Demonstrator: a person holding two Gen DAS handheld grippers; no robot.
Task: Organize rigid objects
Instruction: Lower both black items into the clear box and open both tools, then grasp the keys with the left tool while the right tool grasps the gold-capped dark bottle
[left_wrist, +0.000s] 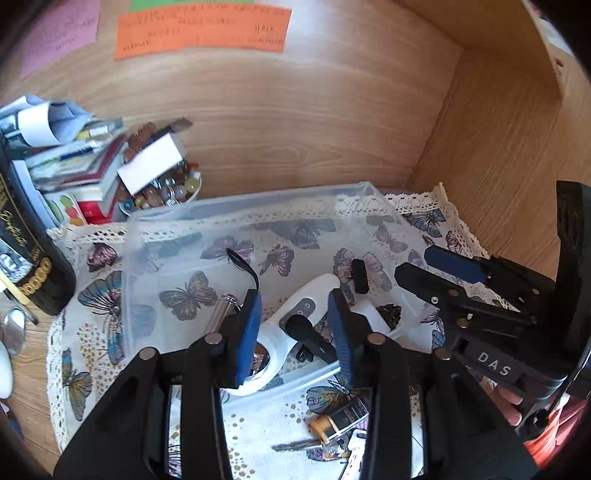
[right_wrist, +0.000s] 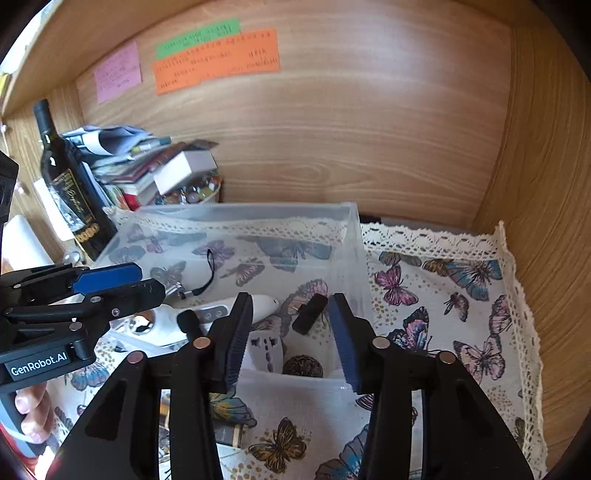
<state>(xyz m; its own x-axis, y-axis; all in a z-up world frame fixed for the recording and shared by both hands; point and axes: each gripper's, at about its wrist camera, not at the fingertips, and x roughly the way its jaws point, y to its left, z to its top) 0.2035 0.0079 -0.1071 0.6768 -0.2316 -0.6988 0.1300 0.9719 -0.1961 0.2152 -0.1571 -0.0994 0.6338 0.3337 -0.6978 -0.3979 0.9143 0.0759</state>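
A clear plastic bin (left_wrist: 236, 210) (right_wrist: 354, 236) stands on a butterfly cloth. In it lie a white handheld device (left_wrist: 306, 299) (right_wrist: 218, 312), a black cylinder (left_wrist: 310, 336) (right_wrist: 190, 323), a small black plug (left_wrist: 359, 277) (right_wrist: 309, 314), a silver flashlight with a black strap (left_wrist: 221, 310), a white socket adapter (right_wrist: 266, 352) and a dark round object (right_wrist: 303, 365). My left gripper (left_wrist: 295, 332) is open and empty over the bin's near edge. My right gripper (right_wrist: 291, 339) is open and empty over the bin's near right corner. Each gripper shows in the other's view (left_wrist: 436, 273) (right_wrist: 129, 280).
A wine bottle (right_wrist: 70, 192) (left_wrist: 22, 243), a pile of books and papers (left_wrist: 66, 155) (right_wrist: 129, 158) and a bowl of beads (left_wrist: 166, 188) stand at the back left. Small items (left_wrist: 340, 417) lie on the cloth in front of the bin. Wooden walls close the back and right.
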